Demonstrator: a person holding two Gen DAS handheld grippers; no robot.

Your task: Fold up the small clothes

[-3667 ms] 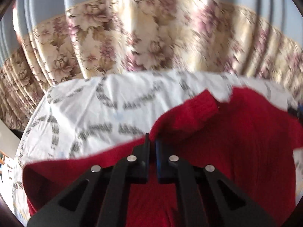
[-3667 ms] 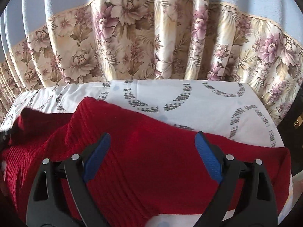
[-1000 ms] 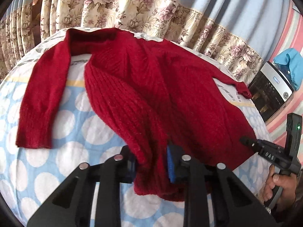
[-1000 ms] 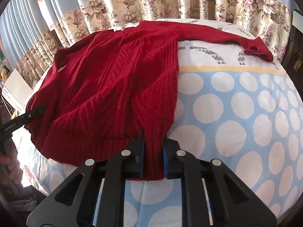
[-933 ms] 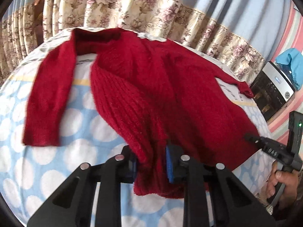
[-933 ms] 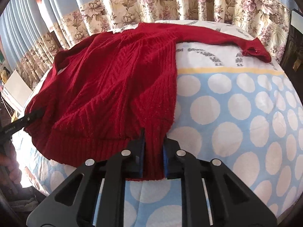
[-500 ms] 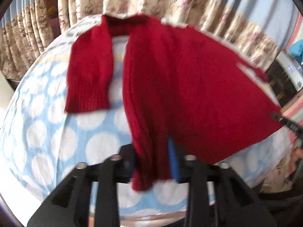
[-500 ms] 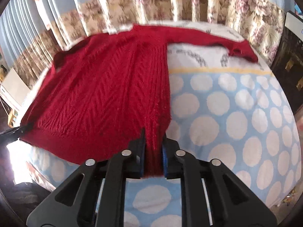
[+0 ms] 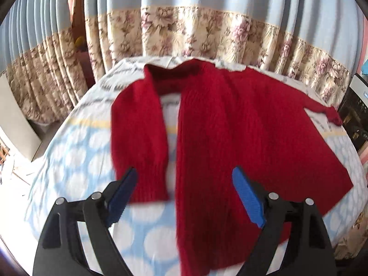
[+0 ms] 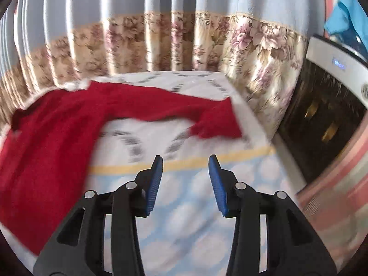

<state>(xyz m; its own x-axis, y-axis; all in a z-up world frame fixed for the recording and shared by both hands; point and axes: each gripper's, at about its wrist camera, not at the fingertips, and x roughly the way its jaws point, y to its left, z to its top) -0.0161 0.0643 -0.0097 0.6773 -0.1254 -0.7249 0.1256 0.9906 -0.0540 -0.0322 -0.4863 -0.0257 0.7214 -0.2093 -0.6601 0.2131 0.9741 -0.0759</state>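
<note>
While the red sweater lies spread flat on the polka-dot bedsheet, the left gripper hovers over its hem, jaws opening wide, pinching nothing. Off to the side, the right gripper is opening too, with only sheet between its blue pads, near the outstretched sleeve.

place: home | cues: floral curtains; polka-dot sheet; appliance

No lettering can be read in either view. A small blue-lit display on the white top panel of the appliance at the right edge shows marks too blurred to make out, and the grey printed arcs on the white end of the bedsheet, possibly rows of characters, are smeared beyond reading.
</note>
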